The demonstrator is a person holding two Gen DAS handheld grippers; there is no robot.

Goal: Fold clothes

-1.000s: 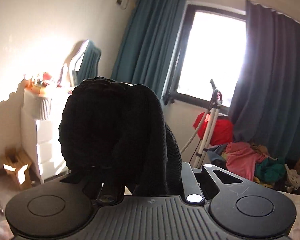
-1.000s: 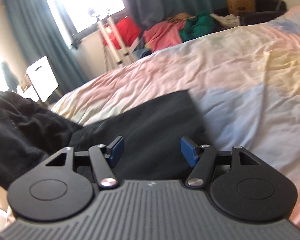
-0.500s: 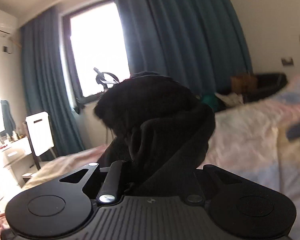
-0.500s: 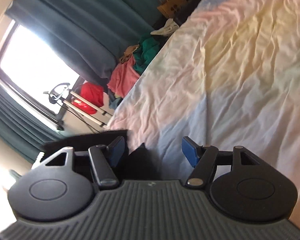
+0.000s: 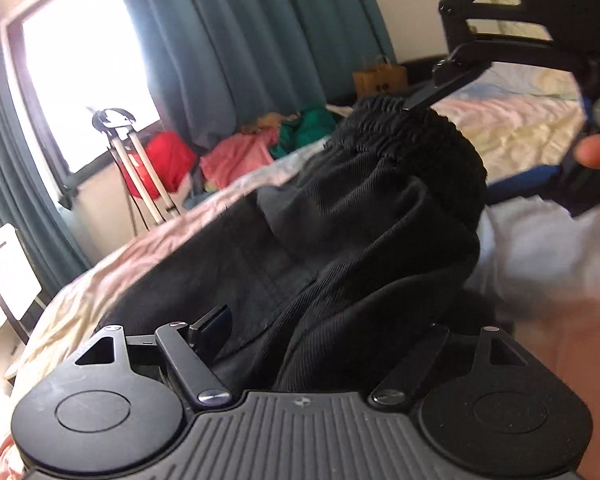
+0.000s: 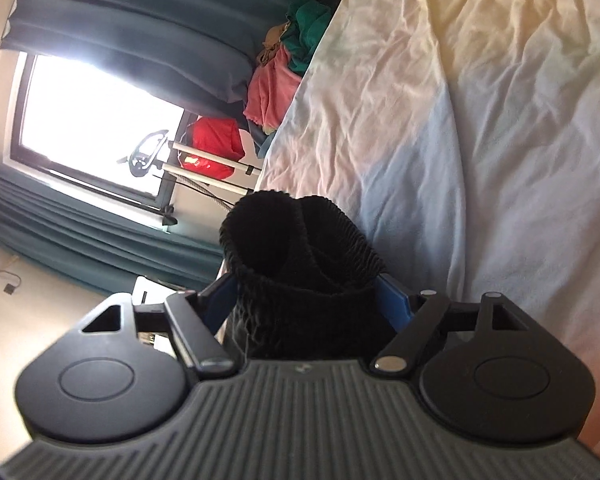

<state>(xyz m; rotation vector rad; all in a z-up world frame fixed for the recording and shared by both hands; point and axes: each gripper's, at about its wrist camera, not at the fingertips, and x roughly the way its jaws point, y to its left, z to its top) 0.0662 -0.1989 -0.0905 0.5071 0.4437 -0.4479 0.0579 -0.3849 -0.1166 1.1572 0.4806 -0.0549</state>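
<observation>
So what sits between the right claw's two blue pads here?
A bunched, ribbed end of the black garment fills the gap of the right claw as its jaws open; the right wrist view shows it.

The black garment [image 5: 352, 232] is heaped high through the middle of the left wrist view and fills the gap between the left gripper [image 5: 324, 328] jaws as they open. At the upper right the right gripper [image 5: 500, 120] crowds that corner, one finger over the ribbed band. In the right wrist view the band [image 6: 300, 248] stands between the opening right gripper [image 6: 304, 300] jaws. To its right and above, the wrinkled bedsheet [image 6: 480, 120] lies bare. Off the bed's far edge the clothes pile [image 6: 284, 72] and a white-legged stand [image 6: 204, 160] block the window side.
</observation>
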